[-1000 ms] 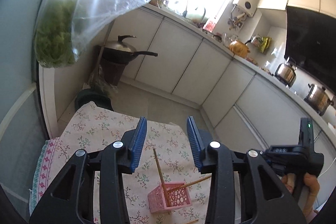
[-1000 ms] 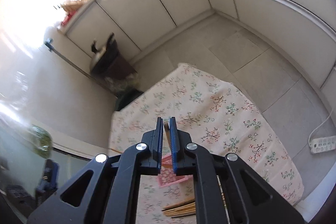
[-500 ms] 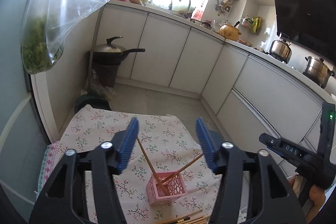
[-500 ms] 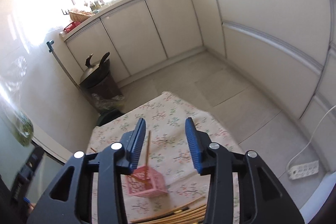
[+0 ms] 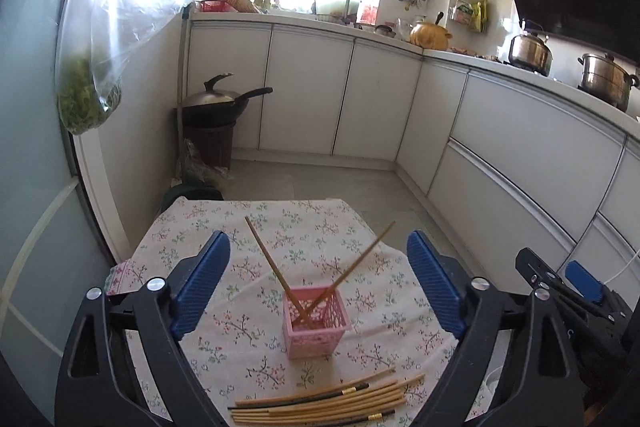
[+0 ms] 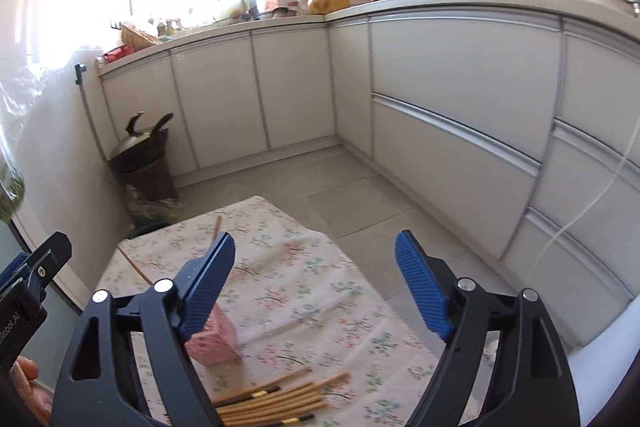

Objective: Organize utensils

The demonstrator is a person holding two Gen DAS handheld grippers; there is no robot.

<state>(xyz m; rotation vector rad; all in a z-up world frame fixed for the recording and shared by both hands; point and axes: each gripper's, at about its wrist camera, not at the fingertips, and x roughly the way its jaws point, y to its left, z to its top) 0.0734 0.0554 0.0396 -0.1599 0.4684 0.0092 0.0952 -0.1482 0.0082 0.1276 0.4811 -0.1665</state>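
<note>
Near the table's middle, the pink basket (image 5: 316, 323) stood upright with two chopsticks (image 5: 272, 263) crossed inside it, leaning out opposite ways. Just in front, the loose chopstick bundle (image 5: 328, 405) lay flat on the floral tablecloth (image 5: 240, 331), roughly eight or more unsorted. So an early stage by my read: two in, most left. Left gripper (image 5: 318, 281) and right gripper (image 6: 314, 287) both hovered above the table, jaws spread wide, holding nothing.

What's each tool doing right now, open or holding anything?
Left tool: open, empty, above the pink basket.
Right tool: open, empty, above the loose chopsticks.
</note>
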